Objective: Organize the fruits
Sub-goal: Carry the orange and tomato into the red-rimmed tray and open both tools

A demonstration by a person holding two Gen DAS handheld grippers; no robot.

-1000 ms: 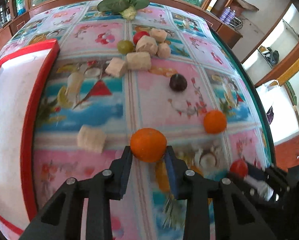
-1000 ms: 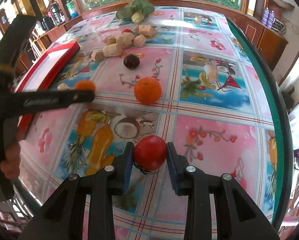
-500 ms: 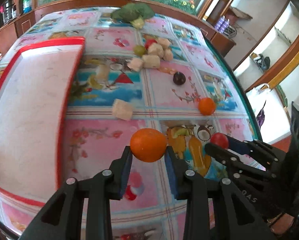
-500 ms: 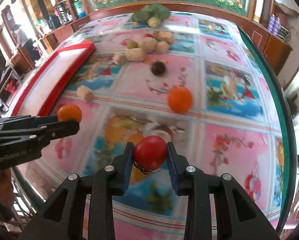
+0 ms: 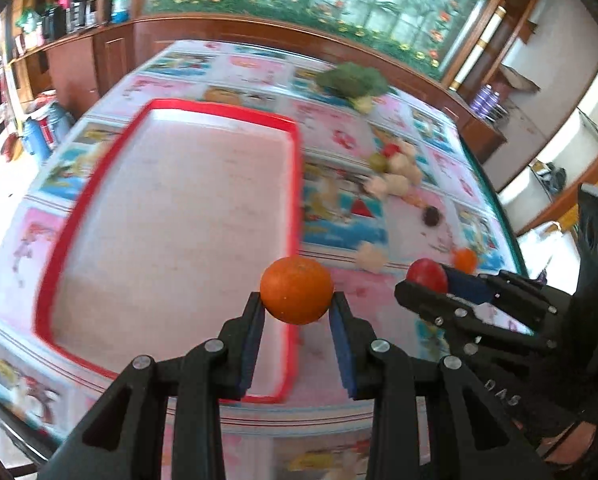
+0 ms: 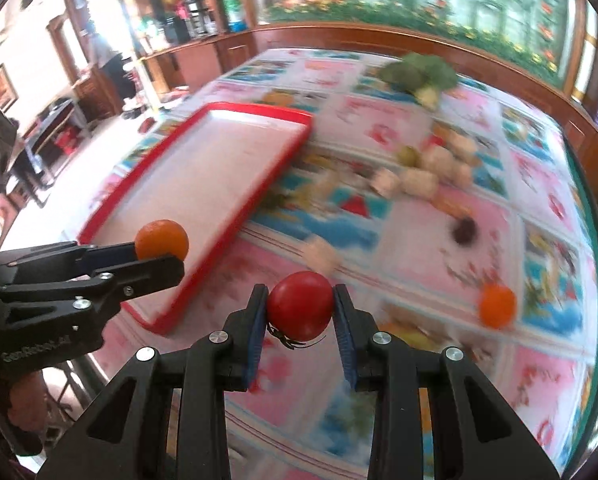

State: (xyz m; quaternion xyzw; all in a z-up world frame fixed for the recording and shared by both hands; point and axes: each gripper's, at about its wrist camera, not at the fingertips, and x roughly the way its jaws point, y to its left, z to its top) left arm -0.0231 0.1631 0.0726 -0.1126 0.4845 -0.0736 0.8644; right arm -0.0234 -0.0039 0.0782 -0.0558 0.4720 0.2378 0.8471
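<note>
- Orange is clamped in left gripper, held over red tray corner, likely for drop-off.
- Tomato is pinched by right gripper, kept off tray, probably queued next.

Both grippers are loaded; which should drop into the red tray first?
Left. Its orange hangs at the red tray near corner; the right gripper holds the tomato short of it.
</note>
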